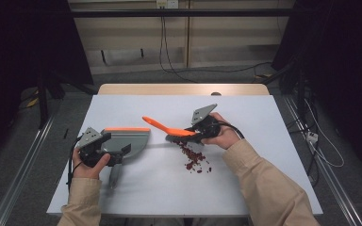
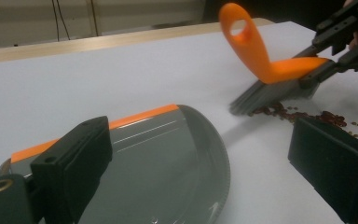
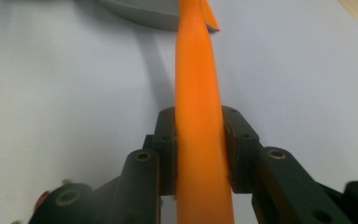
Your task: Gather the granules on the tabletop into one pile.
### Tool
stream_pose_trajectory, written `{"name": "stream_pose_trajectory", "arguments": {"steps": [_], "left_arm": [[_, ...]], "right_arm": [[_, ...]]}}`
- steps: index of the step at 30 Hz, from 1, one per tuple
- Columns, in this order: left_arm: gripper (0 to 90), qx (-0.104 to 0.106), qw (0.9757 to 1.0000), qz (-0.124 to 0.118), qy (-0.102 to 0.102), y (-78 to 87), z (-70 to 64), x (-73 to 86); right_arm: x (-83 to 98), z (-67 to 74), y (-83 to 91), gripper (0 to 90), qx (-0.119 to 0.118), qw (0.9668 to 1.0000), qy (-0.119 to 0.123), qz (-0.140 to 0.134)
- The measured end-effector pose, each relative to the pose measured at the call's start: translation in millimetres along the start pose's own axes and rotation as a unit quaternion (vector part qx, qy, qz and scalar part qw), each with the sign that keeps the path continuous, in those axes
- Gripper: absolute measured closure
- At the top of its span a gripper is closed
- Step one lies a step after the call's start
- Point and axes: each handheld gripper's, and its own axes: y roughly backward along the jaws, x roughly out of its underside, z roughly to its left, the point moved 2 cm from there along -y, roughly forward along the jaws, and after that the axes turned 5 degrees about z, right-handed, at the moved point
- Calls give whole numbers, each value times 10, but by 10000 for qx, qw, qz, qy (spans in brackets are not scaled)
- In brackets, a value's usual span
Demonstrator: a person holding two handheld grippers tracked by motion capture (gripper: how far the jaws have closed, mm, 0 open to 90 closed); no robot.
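Two hand-held grippers are in use over a white table top (image 1: 136, 188). The right gripper (image 1: 199, 130) is clamped on the orange plastic handle of a small hand brush (image 1: 167, 127); in the right gripper view both jaws press against the sides of the handle (image 3: 199, 116). The brush's dark bristles (image 2: 270, 95) meet the table at the upper edge of a scatter of small dark-red beans (image 1: 194, 157), which lies at centre table, below and just beside the right hand (image 1: 224, 136).

The left gripper (image 1: 115, 153) sits at the rear of a grey plastic dustpan with an orange strip along one edge (image 1: 129, 141). The dustpan lies flat on the table, well left of the beans, its curved lip (image 2: 223, 172) towards the brush. In the left gripper view the jaws stand wide apart, one over the pan (image 2: 158, 168), the other beside it over bare table. The left hand (image 1: 88, 165) grasps the gripper body.
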Motion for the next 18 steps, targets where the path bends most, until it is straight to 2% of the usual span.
{"name": "stream_pose_trajectory", "arguments": {"steps": [4, 9, 10, 14, 18], "left_arm": [[60, -1, 10000, -6, -3, -1, -7, -1], [60, 6, 10000, 39, -33, -9, -12, 3], [60, 6, 10000, 40, -37, -12, -14, 4], [60, 35, 10000, 38, -62, -18, -31, 1], [60, 48, 10000, 39, -35, -27, -38, 3]], "right_arm": [[34, 92, 45, 707, -25, 10000, 69, 35], [79, 193, 94, 707, -7, 10000, 40, 12], [86, 205, 103, 707, -18, 9999, 102, 2], [113, 236, 147, 709, 78, 10000, 6, -43], [133, 258, 173, 709, 67, 9998, -138, -154]]}}
